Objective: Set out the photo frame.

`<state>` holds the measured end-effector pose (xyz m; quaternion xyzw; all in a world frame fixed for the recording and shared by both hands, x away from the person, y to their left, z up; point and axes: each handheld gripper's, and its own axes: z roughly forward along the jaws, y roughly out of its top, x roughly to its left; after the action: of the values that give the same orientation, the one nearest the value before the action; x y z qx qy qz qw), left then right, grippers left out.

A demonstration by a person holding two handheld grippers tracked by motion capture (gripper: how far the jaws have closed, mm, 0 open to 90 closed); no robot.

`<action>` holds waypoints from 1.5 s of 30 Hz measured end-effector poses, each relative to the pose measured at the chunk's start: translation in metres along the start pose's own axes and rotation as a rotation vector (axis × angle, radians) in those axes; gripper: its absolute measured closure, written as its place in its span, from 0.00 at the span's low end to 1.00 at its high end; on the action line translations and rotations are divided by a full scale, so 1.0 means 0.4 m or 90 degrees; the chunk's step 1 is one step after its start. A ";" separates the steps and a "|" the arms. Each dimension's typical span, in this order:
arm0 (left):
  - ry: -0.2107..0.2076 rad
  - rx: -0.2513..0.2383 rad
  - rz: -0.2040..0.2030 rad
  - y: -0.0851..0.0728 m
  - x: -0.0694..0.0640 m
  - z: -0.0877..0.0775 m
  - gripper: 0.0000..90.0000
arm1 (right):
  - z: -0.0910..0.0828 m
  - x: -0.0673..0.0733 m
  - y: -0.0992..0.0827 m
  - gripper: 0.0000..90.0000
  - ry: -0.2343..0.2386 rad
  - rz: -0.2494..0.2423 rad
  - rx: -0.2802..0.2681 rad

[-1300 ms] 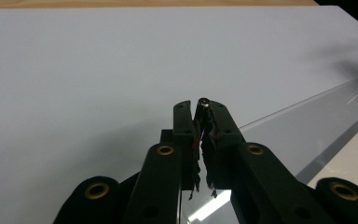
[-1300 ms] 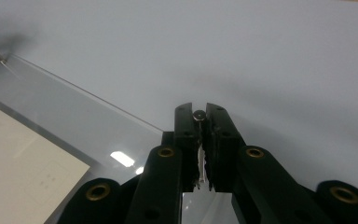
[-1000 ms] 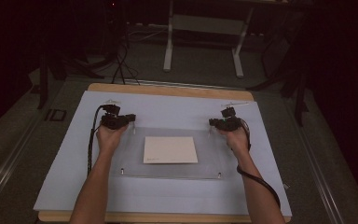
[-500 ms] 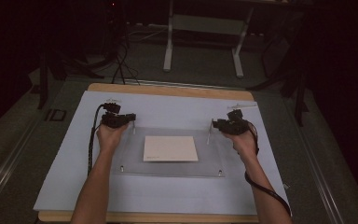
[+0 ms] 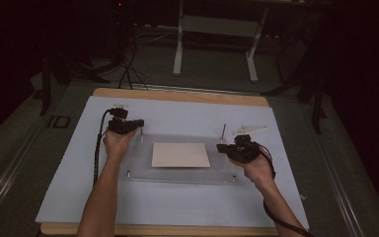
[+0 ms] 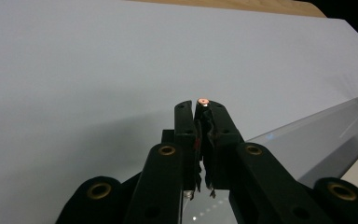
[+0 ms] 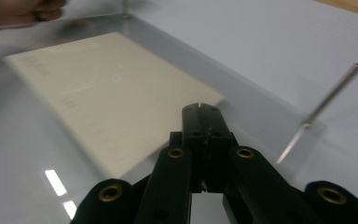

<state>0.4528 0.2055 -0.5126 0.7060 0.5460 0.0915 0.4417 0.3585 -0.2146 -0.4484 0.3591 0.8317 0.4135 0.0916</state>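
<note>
Dim room, white-covered table, clear plate mid-frame.
Your left gripper clamps a small pin; your right gripper is clenched empty; the cream card's print is unreadable.

Clear acrylic plate: glossy, smooth, glare spots. Cream sheet under it: matt, paper or card. Thin pin at plate corner: bare metal, shiny. Table cover: pale, matt, smooth, paper-like. Table edge: light wood. Left gripper, right gripper: matt black plastic, brass-coloured rivets.
</note>
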 end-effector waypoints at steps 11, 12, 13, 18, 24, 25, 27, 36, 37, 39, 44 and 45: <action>0.002 0.002 -0.003 0.003 0.000 0.003 0.95 | -0.061 0.116 -0.033 1.00 0.072 -0.041 -0.018; 0.001 0.002 -0.003 0.003 0.001 0.003 0.95 | -0.066 0.124 -0.036 1.00 0.078 -0.041 -0.022; 0.003 0.003 -0.004 0.004 0.000 0.003 0.95 | -0.071 0.132 -0.039 1.00 0.082 -0.042 -0.025; 0.004 0.003 -0.009 0.005 0.000 0.005 0.95 | -0.087 0.176 -0.052 1.00 0.103 -0.058 -0.035; 0.000 0.005 -0.012 0.006 0.002 0.007 0.95 | -0.084 0.214 -0.073 1.00 0.113 -0.077 -0.026; 0.003 0.007 -0.009 0.007 0.001 0.007 0.95 | -0.083 0.217 -0.077 1.00 0.113 -0.075 -0.024; 0.004 0.007 -0.013 0.009 0.001 0.008 0.95 | -0.076 0.221 -0.085 1.00 0.113 -0.077 -0.017; 0.000 0.007 -0.015 0.009 0.004 0.009 0.95 | -0.026 0.232 -0.119 1.00 0.062 -0.102 -0.008; -0.001 0.008 -0.016 0.010 0.004 0.009 0.95 | -0.023 0.232 -0.120 1.00 0.058 -0.102 -0.011; -0.003 0.012 -0.016 0.011 0.005 0.009 0.95 | -0.018 0.234 -0.121 1.00 0.040 -0.102 -0.012; -0.002 0.014 -0.018 0.013 0.005 0.010 0.95 | -0.012 0.237 -0.119 1.00 0.005 -0.100 -0.032; -0.001 0.013 -0.018 0.013 0.005 0.011 0.95 | -0.012 0.235 -0.118 1.00 0.007 -0.094 -0.037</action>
<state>0.4598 0.2049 -0.5119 0.7029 0.5564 0.0790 0.4360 0.2635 -0.1732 -0.4674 0.2918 0.8439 0.4317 0.1277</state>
